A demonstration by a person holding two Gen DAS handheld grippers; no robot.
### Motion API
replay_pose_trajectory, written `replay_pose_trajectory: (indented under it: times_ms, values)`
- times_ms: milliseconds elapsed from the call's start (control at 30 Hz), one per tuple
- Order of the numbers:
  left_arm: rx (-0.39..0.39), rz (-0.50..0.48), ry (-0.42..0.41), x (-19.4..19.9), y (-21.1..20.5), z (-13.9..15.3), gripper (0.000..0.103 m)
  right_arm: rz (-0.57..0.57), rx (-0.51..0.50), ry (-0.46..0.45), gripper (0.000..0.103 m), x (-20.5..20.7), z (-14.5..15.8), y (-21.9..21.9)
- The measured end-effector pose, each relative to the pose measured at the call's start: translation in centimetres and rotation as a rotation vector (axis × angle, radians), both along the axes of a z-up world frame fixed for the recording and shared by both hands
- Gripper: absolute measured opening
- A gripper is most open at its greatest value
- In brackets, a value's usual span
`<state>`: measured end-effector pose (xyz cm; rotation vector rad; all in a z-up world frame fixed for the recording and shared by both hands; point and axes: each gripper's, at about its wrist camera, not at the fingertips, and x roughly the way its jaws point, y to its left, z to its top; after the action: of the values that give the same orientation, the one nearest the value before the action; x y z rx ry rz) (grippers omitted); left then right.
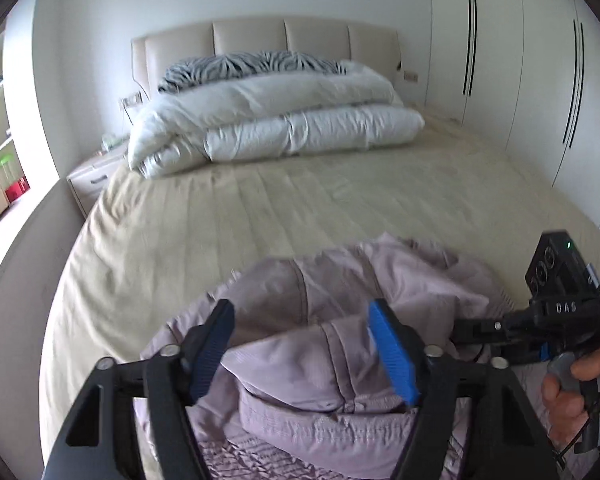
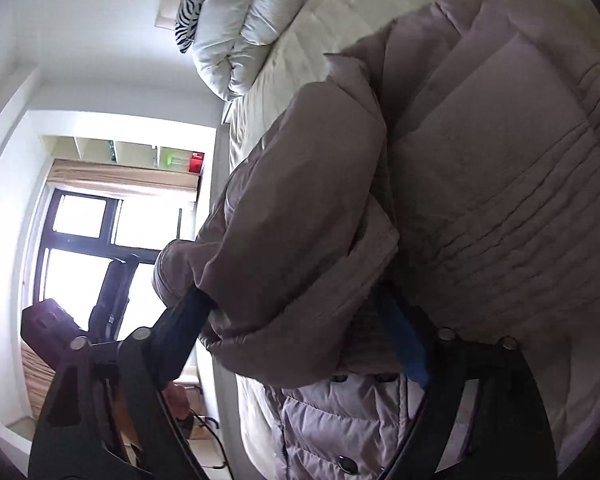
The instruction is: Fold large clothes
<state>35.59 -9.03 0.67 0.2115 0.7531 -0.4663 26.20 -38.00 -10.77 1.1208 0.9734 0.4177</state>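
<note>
While the left gripper (image 1: 302,350) hovers with fingers apart over the bunched jacket (image 1: 340,320) at the near edge of the bed (image 1: 300,200), the right gripper (image 2: 300,340) straddles a thick fold, grip uncertain; slippery padding may slide out, undoing the fold.

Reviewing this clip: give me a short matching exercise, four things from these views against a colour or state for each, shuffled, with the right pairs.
Things:
1. jacket
2. duvet
3. pillow
4. left gripper

Descriptions:
A. zebra striped, against the headboard
B. pale mauve, bunched at the near end of the bed
C. open, blue pads apart over the fabric
D. white, folded thick at the head of the bed

Pairs: 1-B, 2-D, 3-A, 4-C
</note>
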Motion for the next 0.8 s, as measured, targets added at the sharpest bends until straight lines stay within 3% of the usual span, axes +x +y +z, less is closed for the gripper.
replay_pose_trajectory:
  times_ms: [33, 100, 200, 267, 333, 400, 467, 533, 600, 700, 800]
  values:
    - [0.002, -0.001, 0.037, 0.0, -0.3, -1.5, 0.053, 0.012, 0.003, 0.000, 0.047, 0.6, -0.3, 0.3]
    - [-0.032, 0.011, 0.081, -0.8, -0.3, -3.9, 0.050, 0.018, -0.065, -0.009, 0.029, 0.9, -0.1, 0.7]
    - [-0.120, 0.020, 0.104, -2.3, -0.2, -5.4, 0.050, 0.005, -0.189, -0.087, 0.021, 0.0, 1.8, 0.6]
    - [-0.150, 0.023, 0.101, -3.0, -0.6, -5.8, 0.050, -0.018, -0.237, -0.135, 0.019, -0.9, 3.2, -0.6]
    - [-0.115, 0.036, 0.106, -2.8, -1.3, -6.8, 0.051, -0.033, -0.264, -0.166, 0.018, -1.7, 4.1, -1.7]
    - [-0.059, 0.029, 0.112, -2.0, -1.9, -8.5, 0.052, -0.012, -0.289, -0.128, 0.018, -1.7, 3.1, -2.0]
    - [-0.062, 0.030, 0.151, -1.5, -1.9, -9.9, 0.052, 0.020, -0.382, -0.070, 0.019, -1.1, 1.1, -1.9]
    - [-0.059, 0.025, 0.147, -1.6, -1.8, -10.2, 0.052, 0.037, -0.348, -0.029, 0.019, -1.2, -0.5, -2.3]
    - [-0.063, 0.021, 0.152, -1.4, -1.6, -10.5, 0.052, -0.004, -0.371, -0.053, 0.023, -2.3, 1.1, -2.5]
    - [-0.080, 0.020, 0.164, -1.2, -1.2, -10.9, 0.052, -0.050, -0.587, -0.165, 0.024, -3.3, 5.8, -1.2]
    - [-0.100, 0.024, 0.167, -1.2, -0.9, -11.2, 0.052, -0.003, -0.703, -0.259, 0.023, -2.4, 9.1, 1.1]
